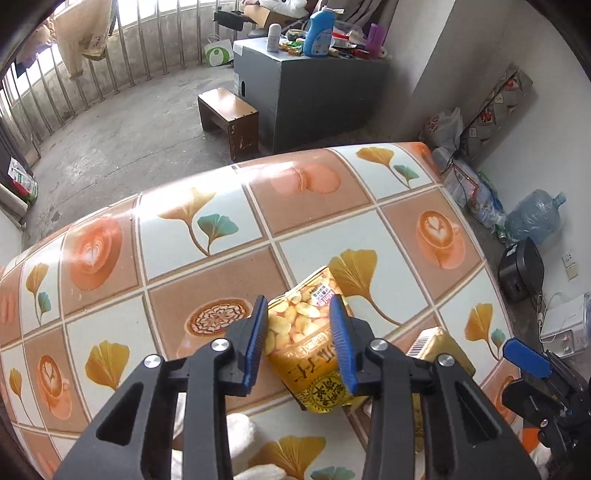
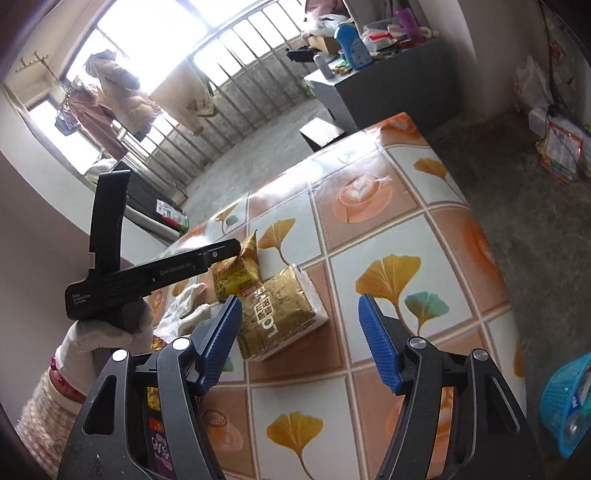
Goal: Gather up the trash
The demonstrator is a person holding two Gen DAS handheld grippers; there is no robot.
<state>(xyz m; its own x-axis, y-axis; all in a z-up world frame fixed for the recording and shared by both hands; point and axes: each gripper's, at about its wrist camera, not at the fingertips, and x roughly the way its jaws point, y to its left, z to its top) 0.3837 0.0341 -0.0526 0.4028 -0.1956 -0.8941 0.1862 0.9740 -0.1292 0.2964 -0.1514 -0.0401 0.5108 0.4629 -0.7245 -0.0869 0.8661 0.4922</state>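
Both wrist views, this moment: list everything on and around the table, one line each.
snack bag: one, yellow, on the table between the left pads.
gold carton: one, lying flat beside the snack bag.
table: one, tile-print cover, orange and pale.
basket: one, turquoise, on the floor by the table.
stool: one, brown, on the floor beyond the table.
cabinet: one, grey, cluttered top.
detergent bottle: one, blue, on the cabinet.
water jug: one, clear blue, by the wall.
left hand-held gripper: pads either side of the snack bag.
right hand-held gripper: open, above the carton.
gloved hand: white, holding the left handle.
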